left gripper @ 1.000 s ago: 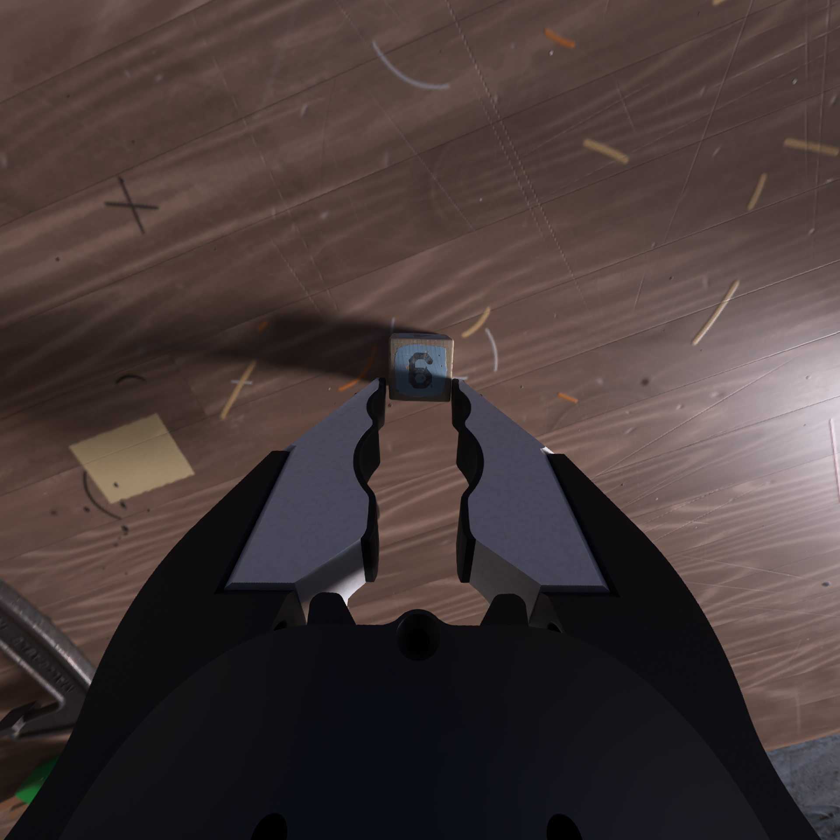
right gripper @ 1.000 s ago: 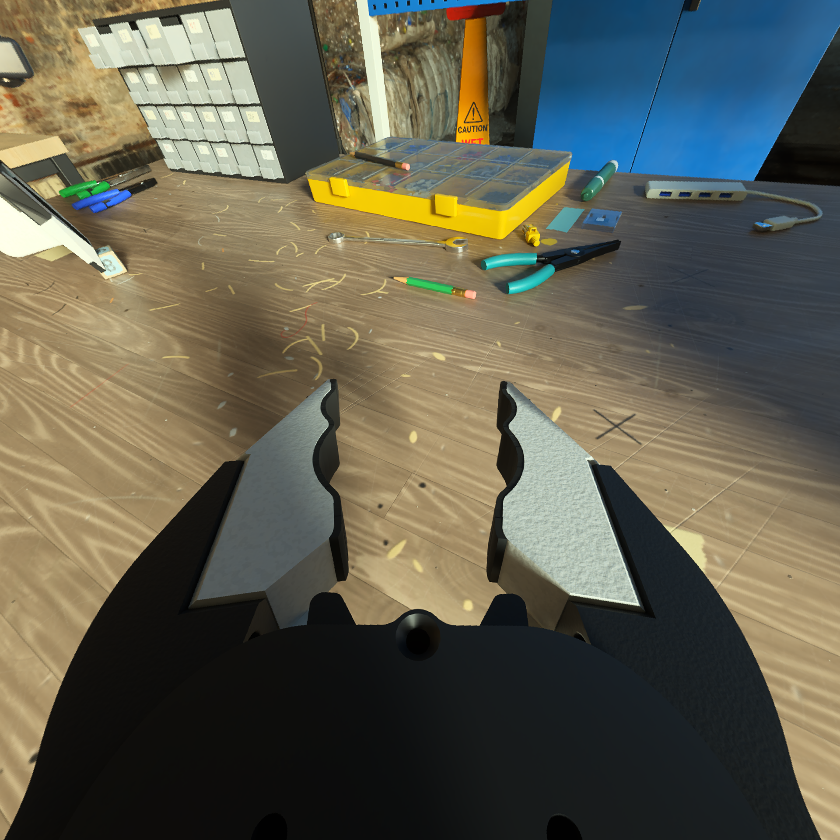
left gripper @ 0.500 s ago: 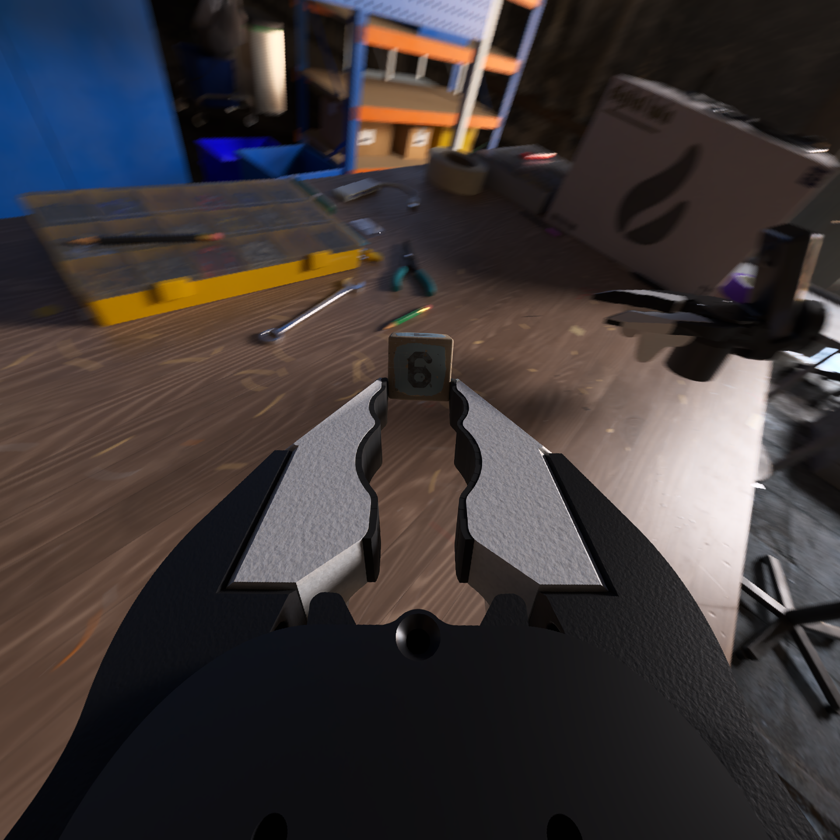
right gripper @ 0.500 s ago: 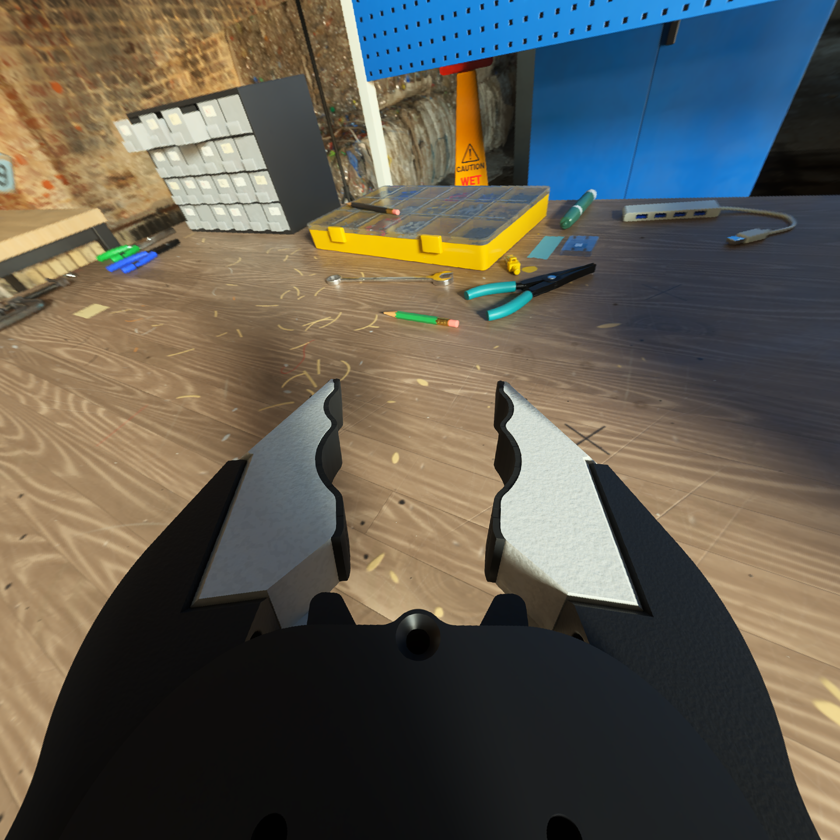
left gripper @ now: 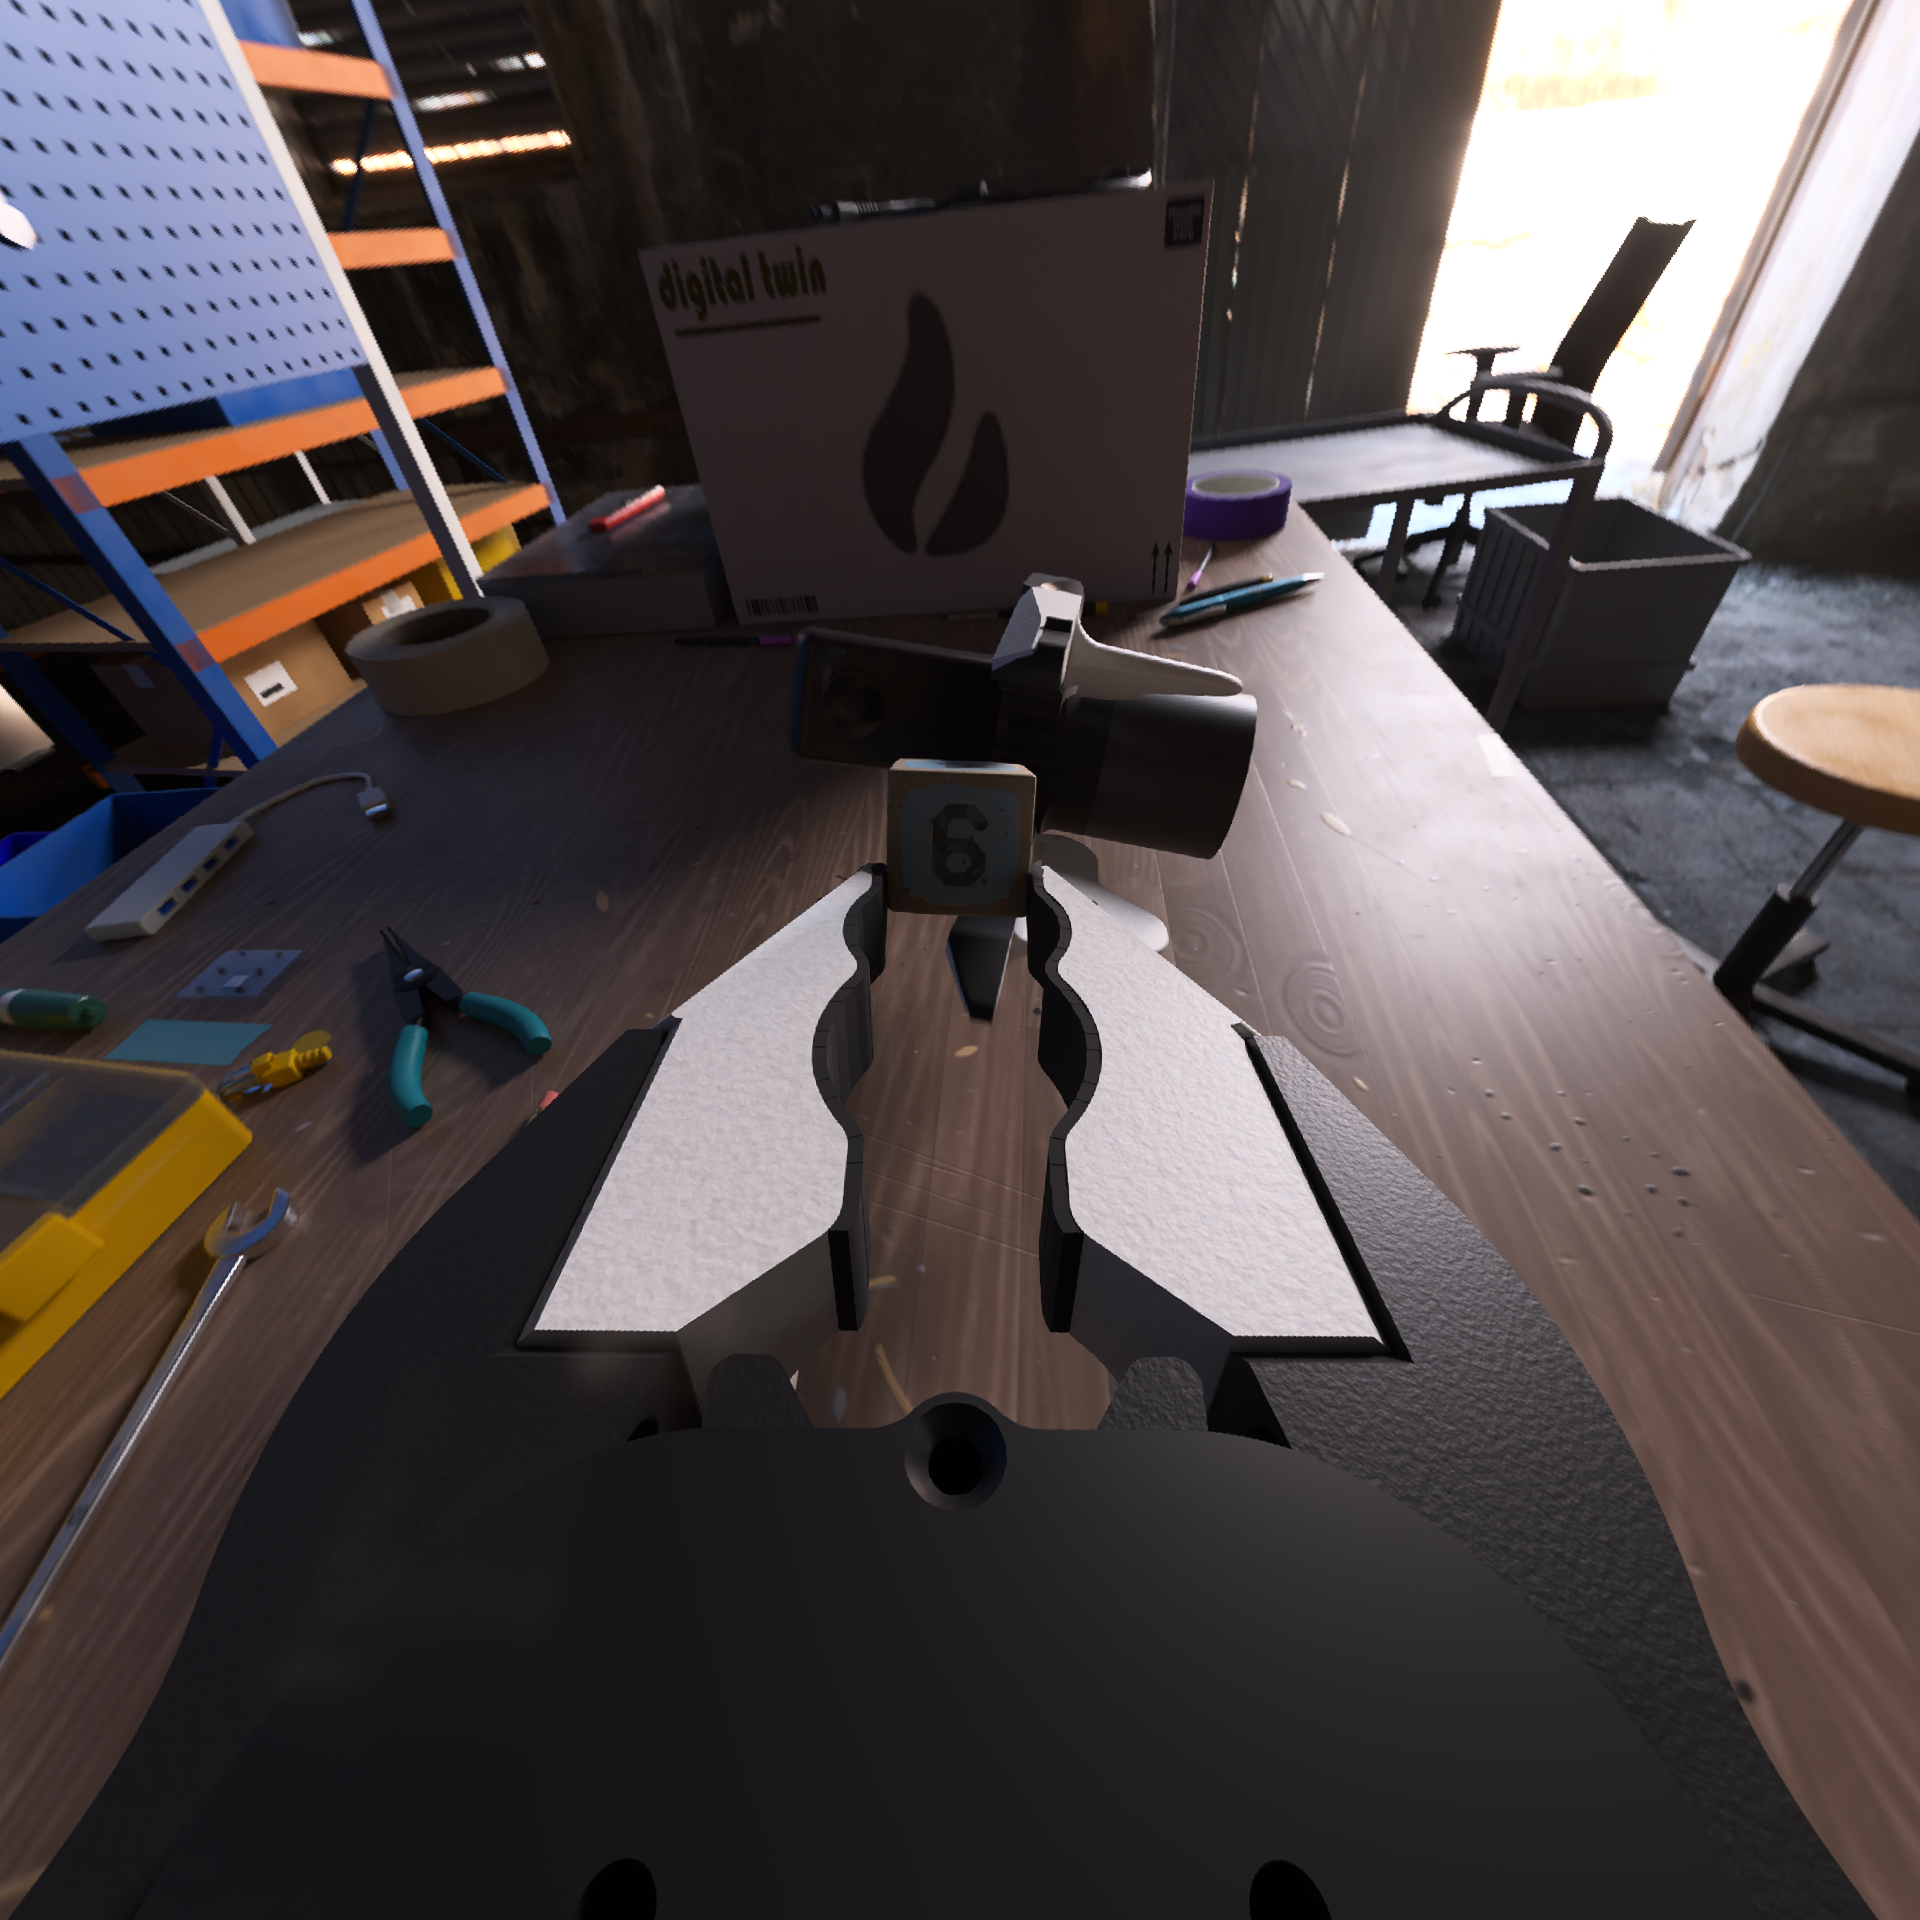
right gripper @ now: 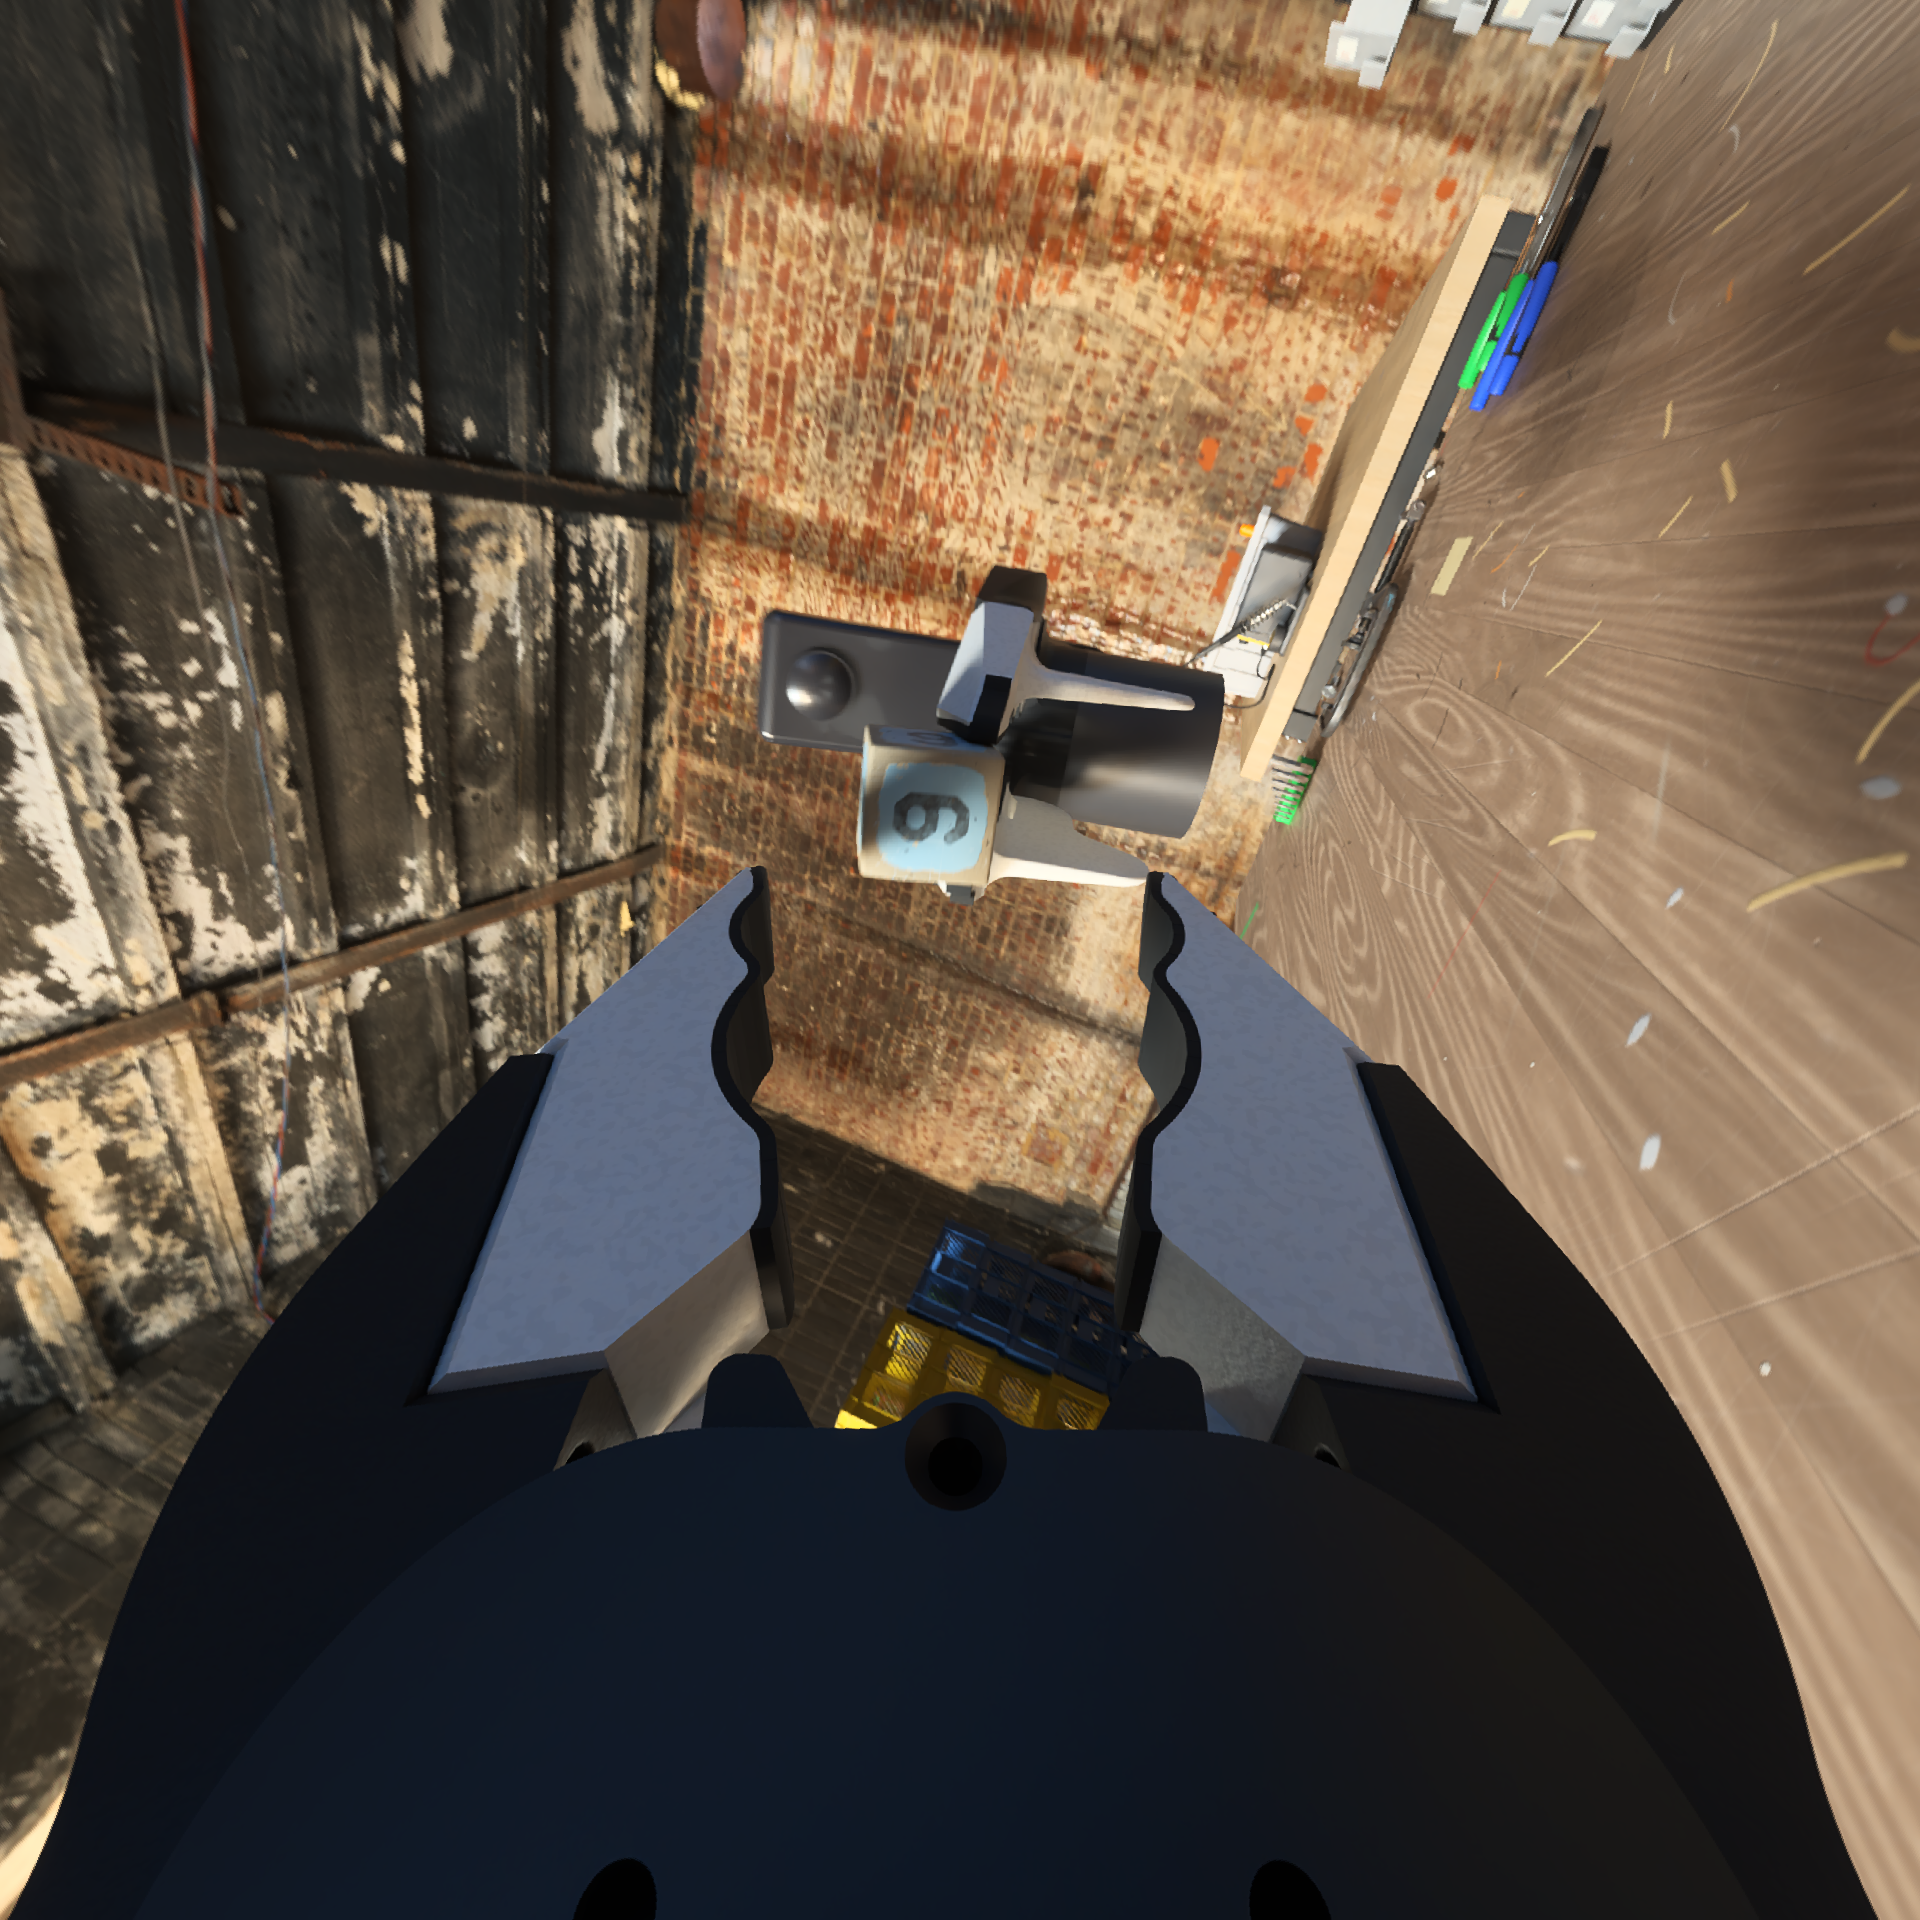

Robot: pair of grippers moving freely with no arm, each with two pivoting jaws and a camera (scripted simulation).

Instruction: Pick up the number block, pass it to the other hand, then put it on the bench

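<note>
Holding the Block Up for the Swap

Holding the number block point(left gripper: 961, 836) is my left claw point(left gripper: 956, 899). Its two fingers are pressed tight on the block's sides, right at the tips. The block is up in the air, above the wooden bench point(left gripper: 1455, 1039). So the first job, picking it up, looks done.

My right claw point(right gripper: 954, 883) has its fingers wide apart, with nothing between them. It points at the block point(right gripper: 925, 821), which sits a little ahead of its tips. The block is near, but not between those fingers yet. In the left view I can see my right claw point(left gripper: 1049, 717) just behind the block, turned on its side.

The pass is the step I am in now, I think. It is only getting started. My right claw has to come closer, so that its fingers go around the free sides of the block. Then it must squeeze, and my left claw must let go.

After that, the block has to go down on the bench. There is bare wood close by, away from the green pliers point(left gripper: 447, 1023) and the yellow box point(left gripper: 94, 1174).
</note>
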